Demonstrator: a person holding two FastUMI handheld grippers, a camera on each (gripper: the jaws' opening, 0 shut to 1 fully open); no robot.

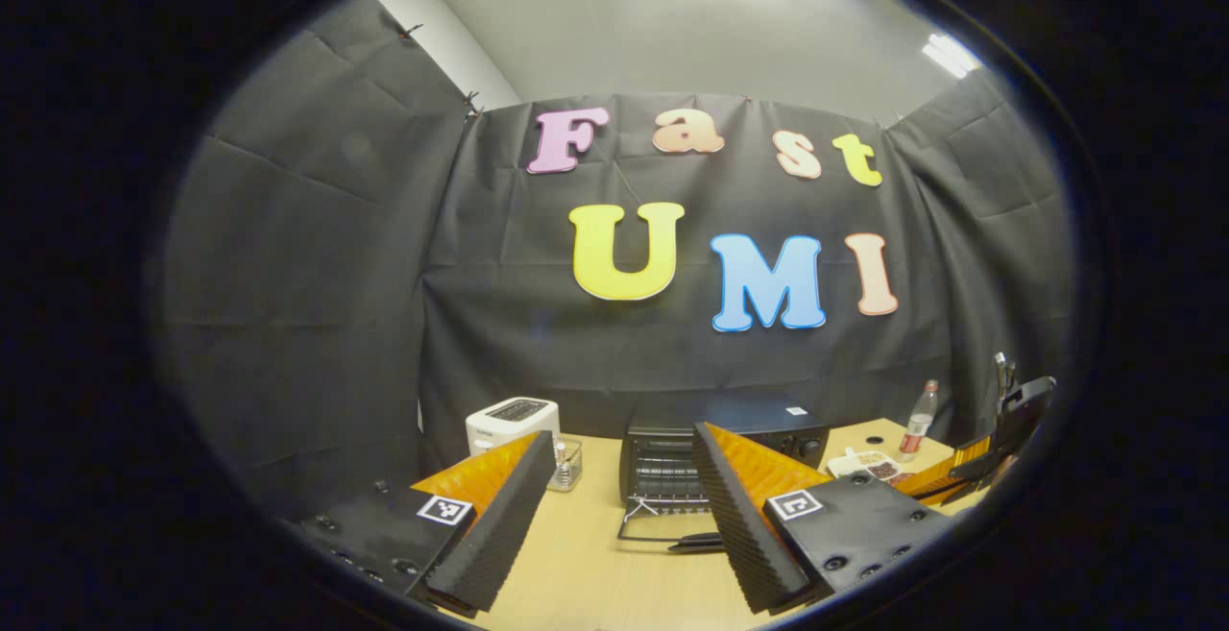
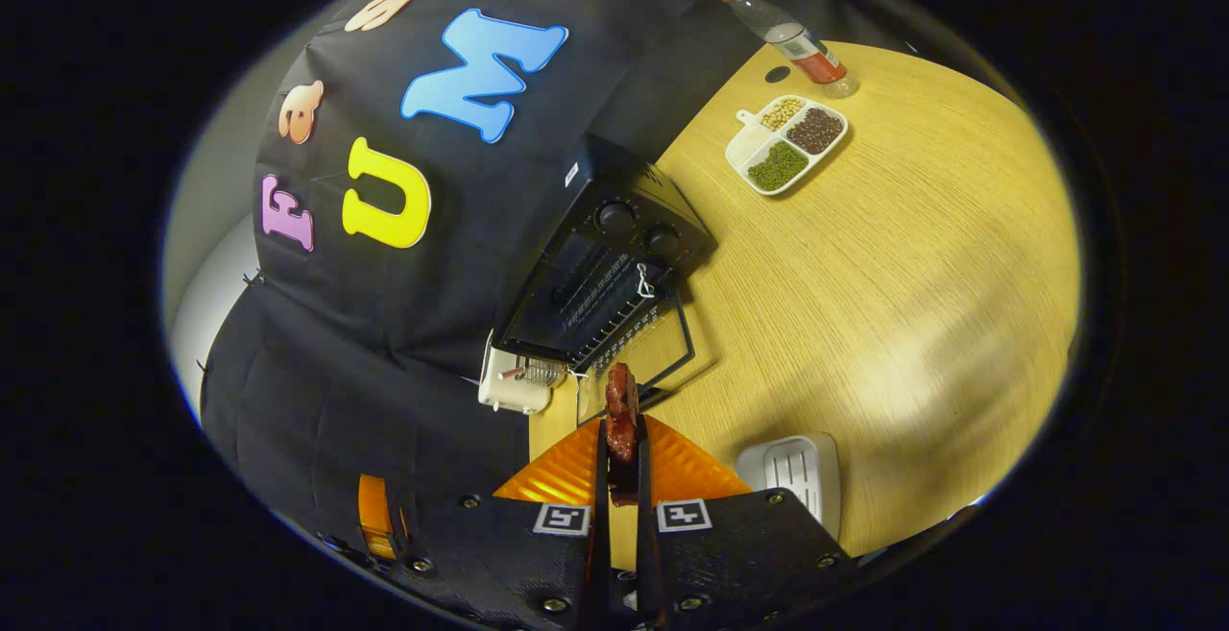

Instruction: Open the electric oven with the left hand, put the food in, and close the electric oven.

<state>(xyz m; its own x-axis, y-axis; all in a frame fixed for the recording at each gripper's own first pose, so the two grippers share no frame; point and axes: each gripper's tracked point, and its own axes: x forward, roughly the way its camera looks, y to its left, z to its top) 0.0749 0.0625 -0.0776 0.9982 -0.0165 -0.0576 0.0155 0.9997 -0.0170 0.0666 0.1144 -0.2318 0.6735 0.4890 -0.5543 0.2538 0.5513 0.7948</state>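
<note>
Oven (image 2: 614,276) door down: your right hand-held gripper (image 2: 621,463) clamps the food (image 2: 621,410) before it; your left hand-held gripper (image 1: 624,516) gapes empty.

Toaster (image 2: 518,383) partly behind oven (image 2: 605,276)

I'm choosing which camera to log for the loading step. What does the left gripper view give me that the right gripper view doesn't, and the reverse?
Left gripper view adds: the open left hand-held gripper, a small clear holder beside the toaster, and the right hand-held gripper seen from afar.
Right gripper view adds: the reddish food piece pinched in the right hand-held gripper, and a white ridged dish.
Shared: the electric oven with its door down, the toaster, the divided tray, the bottle, the wooden table.
</note>
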